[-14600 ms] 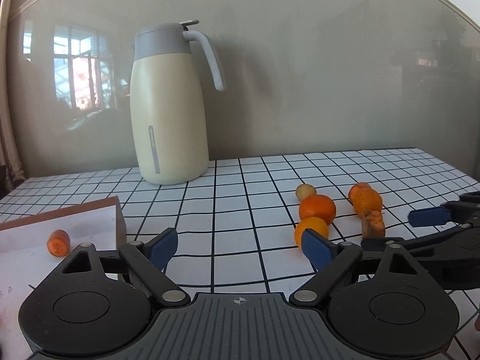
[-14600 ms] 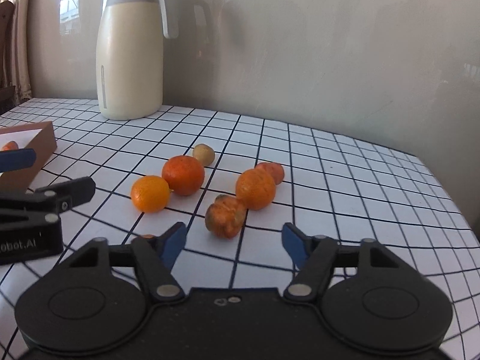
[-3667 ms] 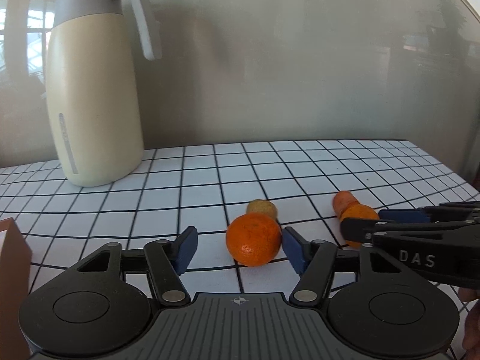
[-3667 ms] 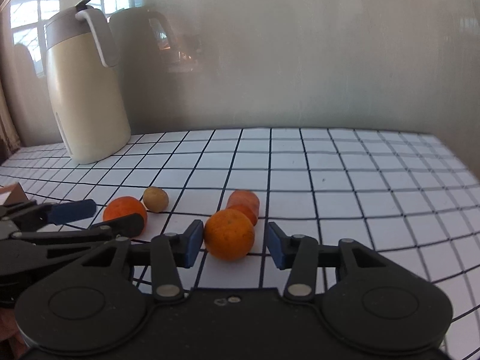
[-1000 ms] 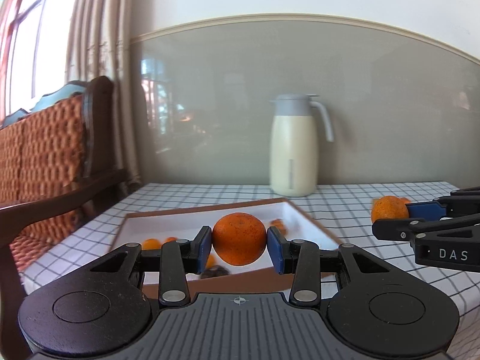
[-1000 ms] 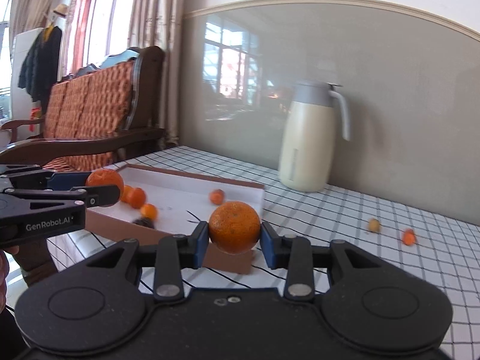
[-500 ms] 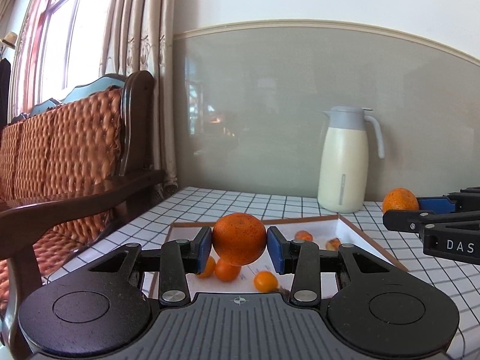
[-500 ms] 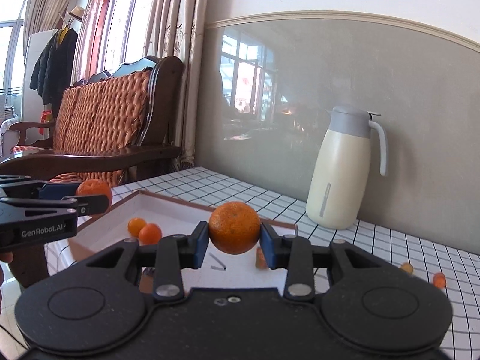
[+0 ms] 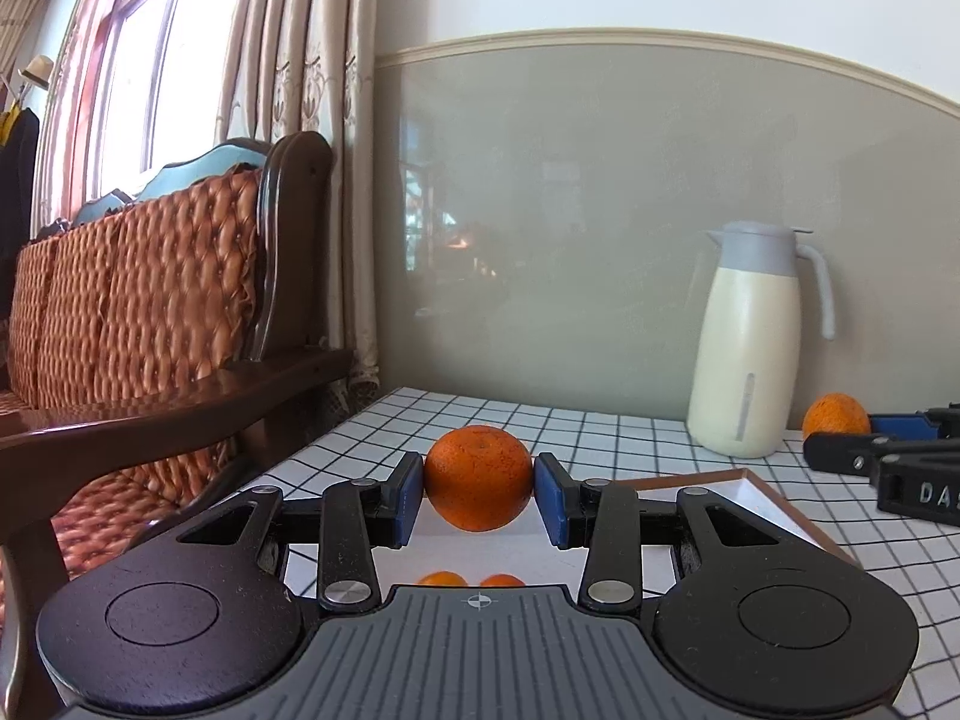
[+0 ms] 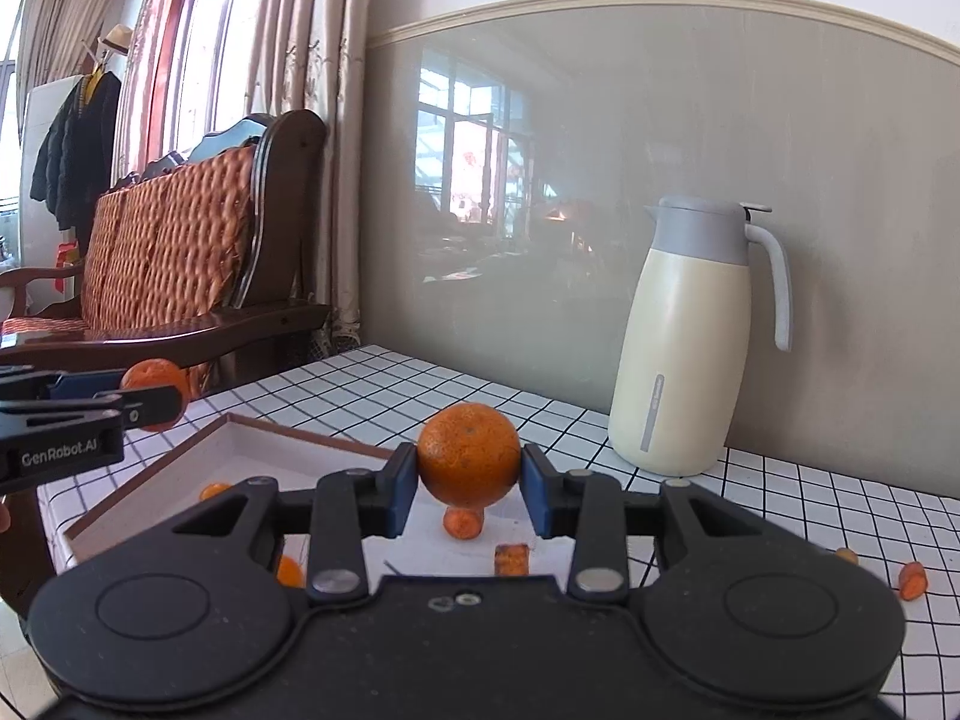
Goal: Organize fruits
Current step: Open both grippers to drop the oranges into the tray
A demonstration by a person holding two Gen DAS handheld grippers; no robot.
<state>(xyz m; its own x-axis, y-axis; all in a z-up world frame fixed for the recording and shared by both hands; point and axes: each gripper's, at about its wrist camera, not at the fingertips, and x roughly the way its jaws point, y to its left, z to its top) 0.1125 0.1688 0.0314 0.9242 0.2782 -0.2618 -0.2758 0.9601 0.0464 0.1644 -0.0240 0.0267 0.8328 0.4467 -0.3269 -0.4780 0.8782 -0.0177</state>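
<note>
My left gripper (image 9: 478,491) is shut on an orange (image 9: 478,478) and holds it above the white tray with a brown rim (image 9: 774,495). My right gripper (image 10: 469,489) is shut on a second orange (image 10: 468,454), also held over the tray (image 10: 198,438). Each gripper shows in the other's view: the right one with its orange (image 9: 836,414) at the right, the left one with its orange (image 10: 157,381) at the left. Several small orange fruits lie in the tray (image 10: 462,523), and two show below my left fingers (image 9: 443,578).
A cream jug with a grey lid (image 10: 690,354) stands on the checked table by the wall. Two small fruits (image 10: 913,579) lie on the table at the right. A wooden bench with woven cushions (image 9: 138,300) stands beyond the table's left edge.
Both grippers have moved on over the tray with their oranges. The jug now sits further right in both views and the tray lies lower and closer.
</note>
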